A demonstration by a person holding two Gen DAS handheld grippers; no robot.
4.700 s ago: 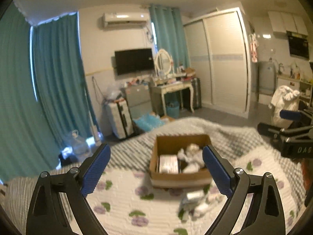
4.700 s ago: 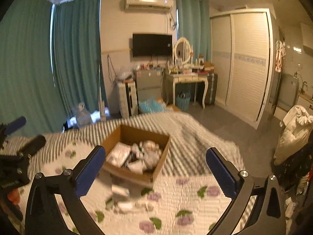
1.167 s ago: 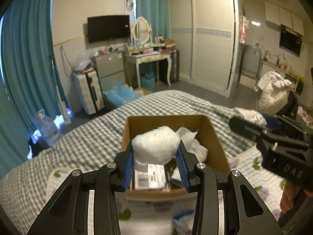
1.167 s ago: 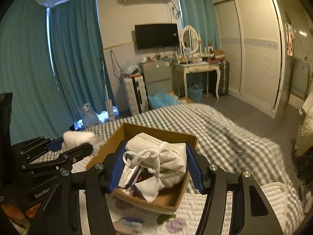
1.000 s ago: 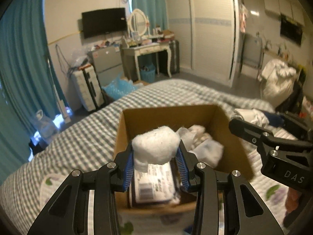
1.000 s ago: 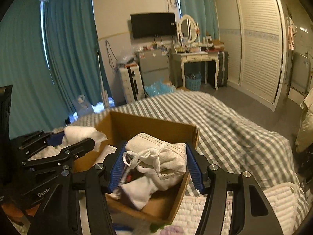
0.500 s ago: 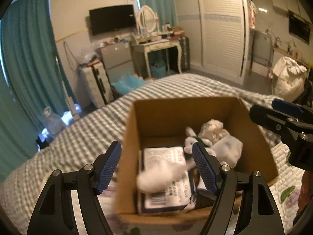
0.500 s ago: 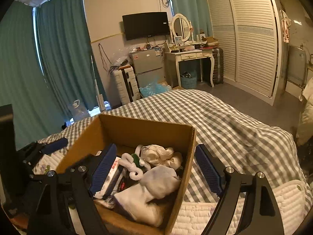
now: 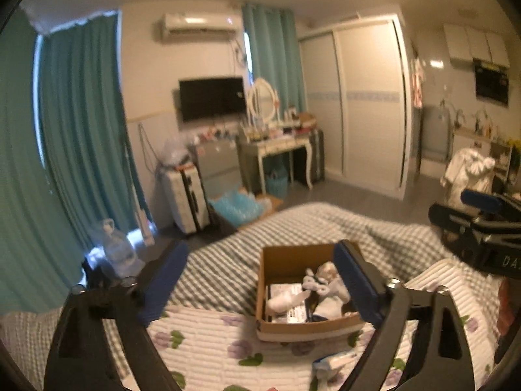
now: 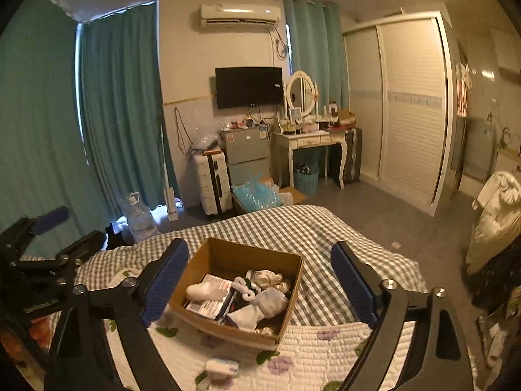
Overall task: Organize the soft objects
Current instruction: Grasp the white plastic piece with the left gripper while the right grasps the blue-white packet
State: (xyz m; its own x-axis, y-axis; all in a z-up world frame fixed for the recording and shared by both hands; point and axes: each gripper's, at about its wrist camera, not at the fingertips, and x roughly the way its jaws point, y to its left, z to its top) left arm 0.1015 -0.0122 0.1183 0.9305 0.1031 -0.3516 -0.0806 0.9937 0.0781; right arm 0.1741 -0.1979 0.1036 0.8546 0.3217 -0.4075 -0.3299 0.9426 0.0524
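A brown cardboard box [image 9: 270, 267] [image 10: 224, 262] sits on the bed, filled with soft white items: a white wad [image 9: 283, 299] [image 10: 198, 290], a white pouch [image 10: 260, 306] and other cloths. My left gripper [image 9: 260, 283] is open and empty, raised above and behind the box. My right gripper [image 10: 260, 283] is open and empty, also pulled back above the box. A small white-and-blue pack [image 9: 335, 360] [image 10: 221, 365] lies loose on the flowered quilt in front of the box.
The bed has a checked blanket [image 10: 325, 228] and a flowered quilt [image 9: 202, 342]. Beyond it stand a suitcase [image 10: 211, 179], a dressing table [image 10: 309, 143], teal curtains and a white wardrobe [image 10: 410, 107]. A white bundle [image 10: 495, 208] sits at the right.
Both grippers opened and dropped the white wad and the white pouch into the box. Both then drew up and back from the box, which now looks smaller.
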